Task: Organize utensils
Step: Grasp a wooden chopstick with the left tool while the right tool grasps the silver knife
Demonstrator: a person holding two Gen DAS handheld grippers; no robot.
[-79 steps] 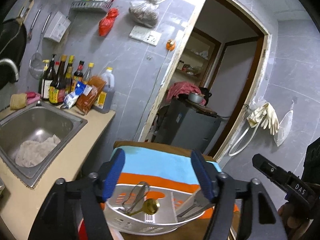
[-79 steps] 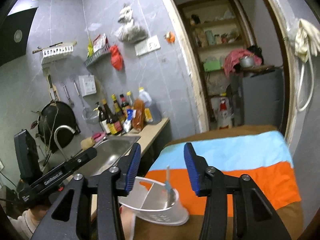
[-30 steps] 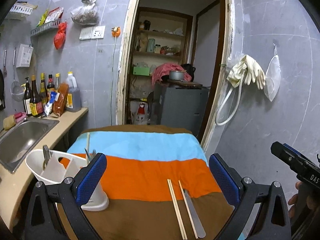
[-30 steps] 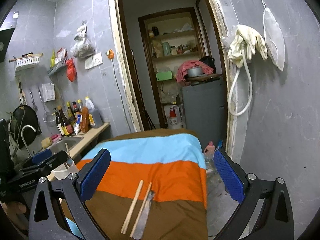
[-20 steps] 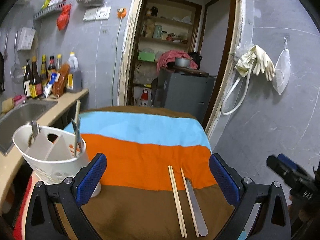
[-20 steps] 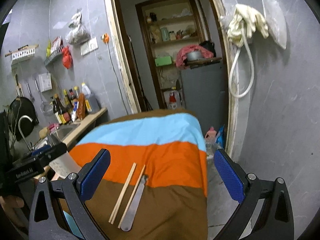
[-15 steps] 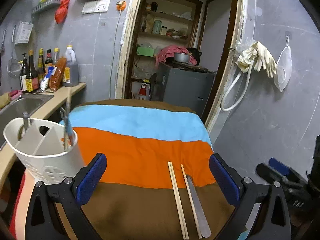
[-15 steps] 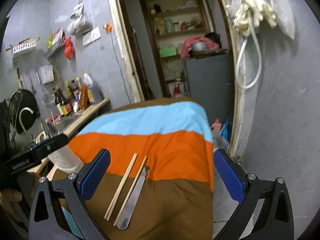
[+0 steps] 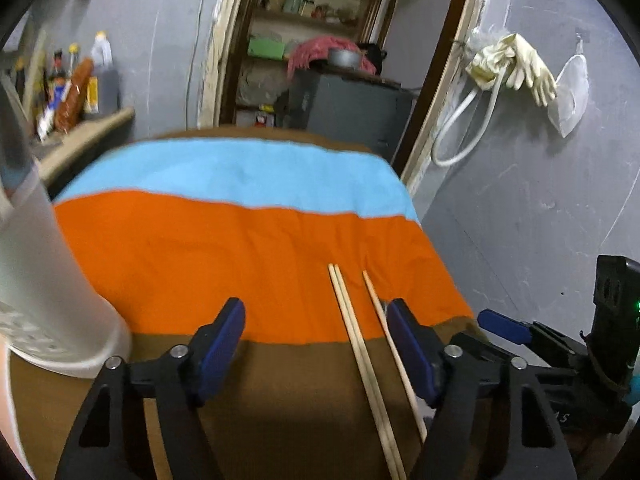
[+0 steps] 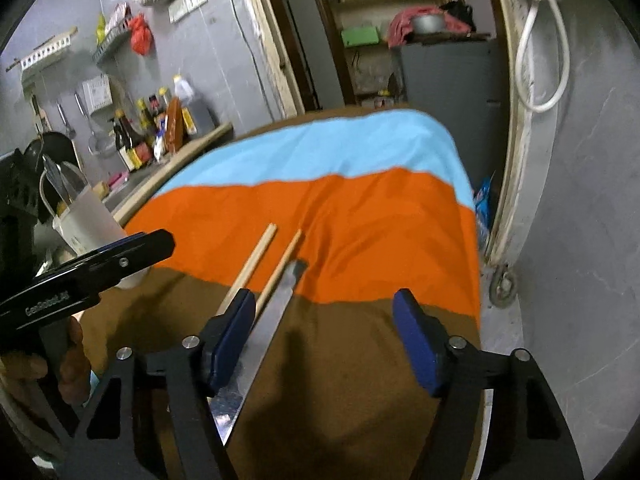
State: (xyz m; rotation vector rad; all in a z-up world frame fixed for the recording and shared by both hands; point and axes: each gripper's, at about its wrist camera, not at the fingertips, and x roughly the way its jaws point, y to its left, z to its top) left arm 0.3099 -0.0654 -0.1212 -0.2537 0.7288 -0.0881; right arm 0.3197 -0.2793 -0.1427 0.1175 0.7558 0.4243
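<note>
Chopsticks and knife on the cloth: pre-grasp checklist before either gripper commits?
1. Chopsticks flat on the striped cloth, unobstructed: ok.
2. Knife flat beside them, blade toward the camera: ok.
3. Left gripper jaws closing, nothing pinched; chopsticks lie between its fingers: ok.
4. Right gripper jaws closing on bare cloth; knife sits under its left finger, not centred: not ok.
5. Utensil holder upright at the cloth's left edge: ok.
6. Free compartment in it: cannot tell.

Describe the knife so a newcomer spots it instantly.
Find the striped cloth covering the table. Near its front, three wooden chopsticks lie beside a flat blade. That knife is the only shiny metal piece there, wider than the sticks.
</note>
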